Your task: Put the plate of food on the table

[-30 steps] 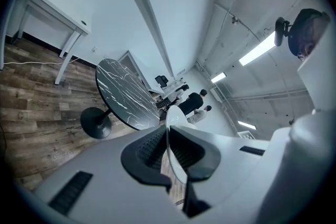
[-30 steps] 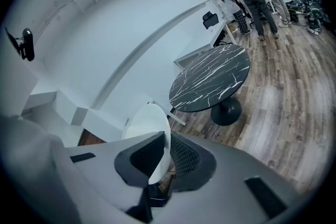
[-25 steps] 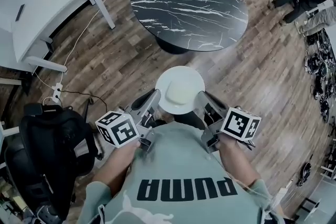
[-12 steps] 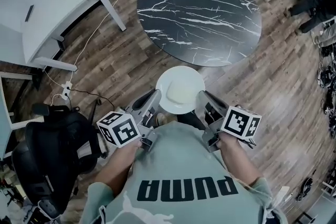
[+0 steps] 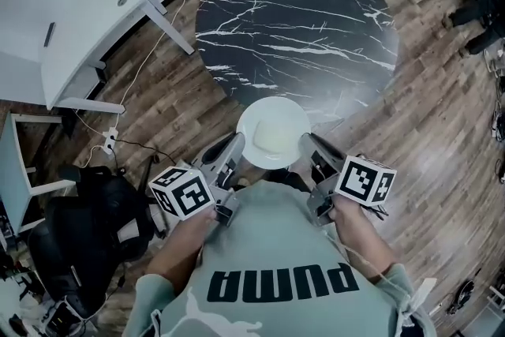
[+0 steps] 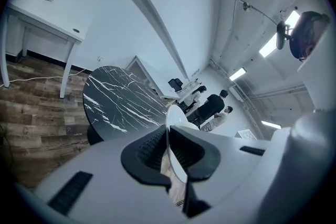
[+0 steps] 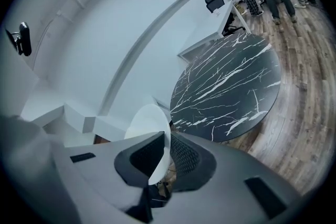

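Note:
A white plate [image 5: 274,132] with a pale mound of food is held level in front of the person's chest, at the near edge of the round black marble table [image 5: 296,20]. My left gripper [image 5: 236,144] is shut on the plate's left rim, my right gripper [image 5: 304,141] on its right rim. In the left gripper view the plate [image 6: 173,131] shows edge-on between the jaws of the left gripper [image 6: 169,152], with the table [image 6: 121,105] beyond. The right gripper view shows the plate [image 7: 149,123] pinched by the right gripper [image 7: 163,157], and the table [image 7: 226,92] ahead.
White desks [image 5: 79,4] stand at the left and far side. A black bag [image 5: 87,225] sits on the wood floor at the lower left, by a cable [image 5: 126,142]. People [image 6: 210,107] stand far off past the table.
The table has drawn closer to the plate and now fills more of the head view; the plate's far rim reaches its near edge. Both grippers keep the same hold.

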`<state>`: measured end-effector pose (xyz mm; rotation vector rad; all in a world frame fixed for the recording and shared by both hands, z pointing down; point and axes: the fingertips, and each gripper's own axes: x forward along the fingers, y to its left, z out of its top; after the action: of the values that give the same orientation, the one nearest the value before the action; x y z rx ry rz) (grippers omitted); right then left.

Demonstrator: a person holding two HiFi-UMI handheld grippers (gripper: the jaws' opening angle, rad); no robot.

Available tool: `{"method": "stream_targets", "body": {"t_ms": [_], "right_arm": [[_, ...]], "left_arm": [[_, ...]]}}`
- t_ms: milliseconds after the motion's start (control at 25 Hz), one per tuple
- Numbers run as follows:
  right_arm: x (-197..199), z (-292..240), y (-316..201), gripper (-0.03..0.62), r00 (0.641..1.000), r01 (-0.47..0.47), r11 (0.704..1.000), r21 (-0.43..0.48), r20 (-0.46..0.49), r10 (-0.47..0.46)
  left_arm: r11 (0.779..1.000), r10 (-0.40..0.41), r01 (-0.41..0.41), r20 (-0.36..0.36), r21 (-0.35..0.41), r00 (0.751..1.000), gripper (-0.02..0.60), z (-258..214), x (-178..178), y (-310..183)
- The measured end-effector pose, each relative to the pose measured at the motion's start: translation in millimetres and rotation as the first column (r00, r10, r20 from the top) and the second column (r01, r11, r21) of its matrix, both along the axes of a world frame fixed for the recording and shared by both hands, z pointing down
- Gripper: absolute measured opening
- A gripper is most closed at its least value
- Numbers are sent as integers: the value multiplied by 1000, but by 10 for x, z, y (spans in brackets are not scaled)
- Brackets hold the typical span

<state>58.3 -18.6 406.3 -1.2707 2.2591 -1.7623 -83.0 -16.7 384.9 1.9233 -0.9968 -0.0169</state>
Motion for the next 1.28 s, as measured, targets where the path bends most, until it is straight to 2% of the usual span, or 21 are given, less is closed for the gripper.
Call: {"method": "stream_targets", "body": {"t_ms": [320, 600, 1040, 1280], "right_arm": [[287, 32, -341, 40, 1000, 0, 1000, 11, 21, 0], [455, 78, -551, 40, 999, -38, 999, 2, 22, 38], [622, 234, -1139, 40, 987, -159, 986, -44, -31, 157], [597, 282, -1569, 40, 979, -198, 978, -67, -71, 193]], "left_arm": [[1000, -12, 11, 30, 9, 999, 28, 8, 289, -315], [1000, 22, -22, 40, 9, 999, 28, 42, 454, -588], [990, 139, -138, 19, -26, 990, 29, 262, 624, -1348], [983, 182, -182, 2, -40, 983, 31, 360, 610, -1846]]}}
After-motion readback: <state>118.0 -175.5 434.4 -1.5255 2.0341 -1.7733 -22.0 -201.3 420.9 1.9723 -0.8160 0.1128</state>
